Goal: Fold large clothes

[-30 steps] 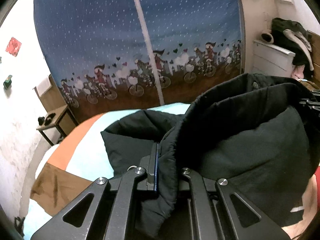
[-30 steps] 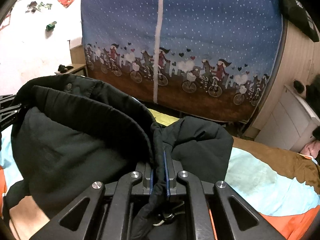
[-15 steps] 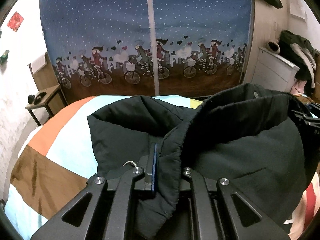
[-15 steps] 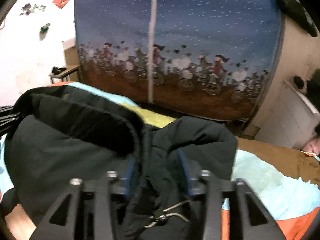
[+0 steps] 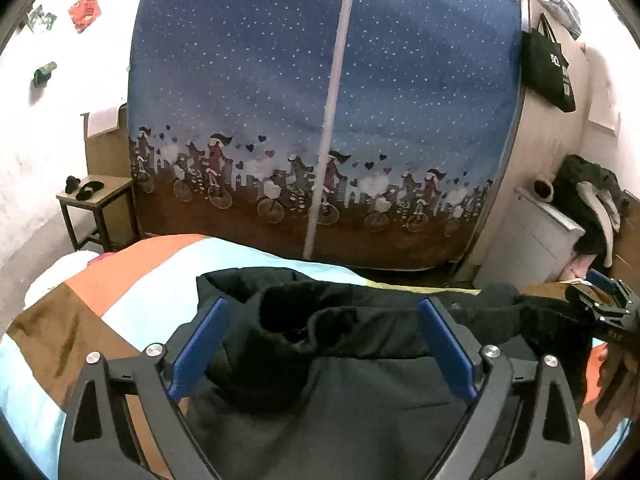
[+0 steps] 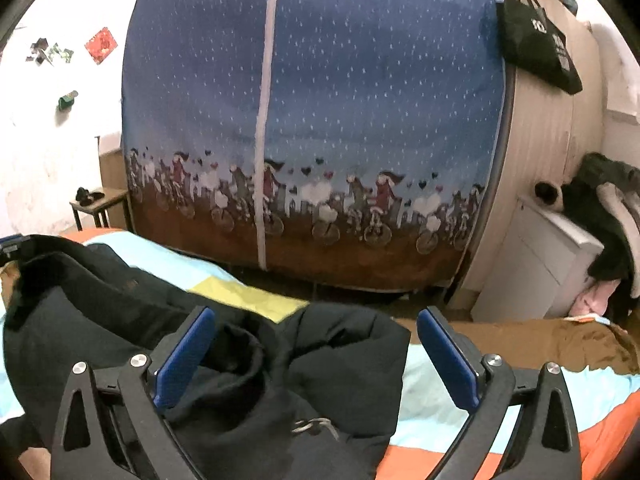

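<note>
The black padded jacket (image 5: 360, 392) lies on the bed (image 5: 132, 292), on its patchwork cover of orange, pale blue, brown and yellow, on the near side of the blue wardrobe with the cyclist print (image 5: 328, 120) that stands past the bed's far edge; a rolled dark edge of the jacket, collar or hood I cannot say, humps up on the side toward the wardrobe

The left gripper (image 5: 320, 344) has its blue-padded fingers (image 5: 200, 344) spreading apart, wide of the cloth; jacket fabric sits between them but neither pad presses on it; the right gripper (image 6: 316, 356) is likewise opening to its widest, fingers (image 6: 184, 360) clear of the bunched cloth and the small metal ring or pull (image 6: 312, 426) lying between them; so nothing is gripped by either hand

The step in hand looks like the release after laying a fold down; to do it well, both grippers should back straight off, away from the wardrobe and upward, so that no pad snags the rolled edge and drags the fold open; padded cloth of this kind is springy and will likely puff back up, so the fold may want pressing flat before the next grasp

For the next fold, I would take the jacket by its outer corners on the side away from the wardrobe, gripping through the full thickness and not the surface layer alone, and keep the two hands level with one another so that the edges meet squarely; the drawcord and ring should be tucked inside, not left trailing
</note>
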Tool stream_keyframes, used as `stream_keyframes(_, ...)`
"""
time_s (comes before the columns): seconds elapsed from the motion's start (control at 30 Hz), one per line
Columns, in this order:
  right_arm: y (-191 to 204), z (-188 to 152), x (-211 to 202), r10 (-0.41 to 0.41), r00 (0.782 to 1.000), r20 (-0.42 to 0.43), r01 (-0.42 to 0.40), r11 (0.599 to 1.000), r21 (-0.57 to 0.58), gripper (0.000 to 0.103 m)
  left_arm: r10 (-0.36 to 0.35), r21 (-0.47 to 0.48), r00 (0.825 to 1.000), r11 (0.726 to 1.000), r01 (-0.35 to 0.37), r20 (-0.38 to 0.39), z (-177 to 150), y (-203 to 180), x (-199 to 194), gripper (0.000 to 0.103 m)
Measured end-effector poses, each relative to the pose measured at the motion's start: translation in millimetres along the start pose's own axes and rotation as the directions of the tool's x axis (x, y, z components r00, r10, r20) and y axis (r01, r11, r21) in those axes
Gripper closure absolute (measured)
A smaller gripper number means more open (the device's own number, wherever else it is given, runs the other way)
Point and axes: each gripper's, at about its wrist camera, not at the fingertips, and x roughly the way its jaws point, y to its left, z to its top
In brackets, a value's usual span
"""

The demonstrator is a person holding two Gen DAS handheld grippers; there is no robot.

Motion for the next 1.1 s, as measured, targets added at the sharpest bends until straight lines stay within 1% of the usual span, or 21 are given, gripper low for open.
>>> stream_keyframes(0.03, 2.0, 1.4, -4.2, 0.003, 1.0, 0.009, -0.003, 1.0, -0.002, 0.0, 0.01, 0.004, 1.0, 1.0, -0.01, -0.004, 1.4, -3.0, -2.0, 0.01)
stream_keyframes(0.13, 8.9, 1.5, -17.8, 0.026, 0.999, 0.036, -0.026, 1.0, -0.008, 0.0, 0.006, 0.03, 1.0, 1.0, -0.006, -0.004, -2.7, -14.0, -9.2, 0.01)
stream_keyframes(0.2, 14.9, -4.5, -26.6, 0.048, 0.998, 0.04, -0.047, 0.999, -0.018, 0.0, -0.003, 0.061, 1.0, 0.998, 0.003, -0.01, -16.3, -23.0, -15.3, 0.01)
stream_keyframes(0.27, 22.0, -17.0, -36.1, 0.079, 0.996, 0.036, -0.078, 0.996, -0.034, 0.0, -0.018, 0.095, 0.999, 0.995, 0.021, -0.032, -36.5, -32.4, -18.8, 0.01)
stream_keyframes(0.3, 26.1, -25.3, -39.5, 0.097, 0.995, 0.027, -0.095, 0.994, -0.047, 0.0, -0.024, 0.11, 0.999, 0.994, 0.029, -0.046, -46.2, -36.4, -17.2, 0.01)
stream_keyframes(0.37, 34.1, -42.9, -43.2, 0.116, 0.993, -0.002, -0.116, 0.99, -0.074, 0.0, -0.039, 0.172, 0.994, 0.983, 0.057, -0.105, -71.0, -47.5, -13.2, 0.01)
stream_keyframes(0.47, 41.3, -70.4, -38.8, 0.141, 0.988, -0.067, -0.147, 0.985, -0.086, 0.0, -0.049, 0.263, 0.979, 0.96, 0.101, -0.197, -100.5, -63.2, 0.0, 0.01)
stream_keyframes(0.5, 41.6, -77.7, -35.8, 0.147, 0.985, -0.09, -0.154, 0.985, -0.075, 0.0, -0.042, 0.283, 0.976, 0.954, 0.103, -0.213, -107.9, -67.2, 3.5, 0.01)
stream_keyframes(0.57, 41.7, -92.0, -23.5, 0.163, 0.976, -0.146, -0.171, 0.984, -0.044, 0.0, -0.038, 0.302, 0.976, 0.948, 0.103, -0.214, -117.0, -71.5, 9.4, 0.01)
stream_keyframes(0.67, 44.6, -105.5, -5.2, 0.164, 0.966, -0.2, -0.174, 0.984, -0.033, 0.0, -0.033, 0.291, 0.976, 0.952, 0.097, -0.216, -118.1, -71.8, 21.8, 0.004)
stream_keyframes(0.7, 45.3, -107.9, 0.8, 0.169, 0.963, -0.208, -0.18, 0.983, -0.035, 0.0, -0.026, 0.288, 0.976, 0.954, 0.089, -0.215, -117.1, -71.3, 27.0, 0.002)
stream_keyframes(0.77, 46.3, -109.1, 10.9, 0.172, 0.963, -0.206, -0.183, 0.982, -0.036, 0.0, 0.0, 0.295, 0.979, 0.954, 0.061, -0.204, -115.5, -70.8, 35.9, 0.002)
stream_keyframes(0.9, 53.0, -98.7, 35.8, 0.177, 0.964, -0.198, -0.192, 0.979, -0.062, 0.0, 0.021, 0.28, 0.984, 0.96, 0.03, -0.178, -107.5, -65.0, 49.0, 0.001)
stream_keyframes(1.0, 56.0, -89.2, 56.3, 0.176, 0.965, -0.194, -0.194, 0.978, -0.081, 0.0, 0.031, 0.239, 0.986, 0.971, 0.008, -0.163, -95.1, -55.5, 59.8, 0.001)
stream_keyframes(1.1, 52.5, -79.8, 76.9, 0.179, 0.964, -0.198, -0.196, 0.978, -0.067, 0.0, 0.044, 0.204, 0.988, 0.979, -0.013, -0.145, -81.4, -44.7, 70.2, 0.001)
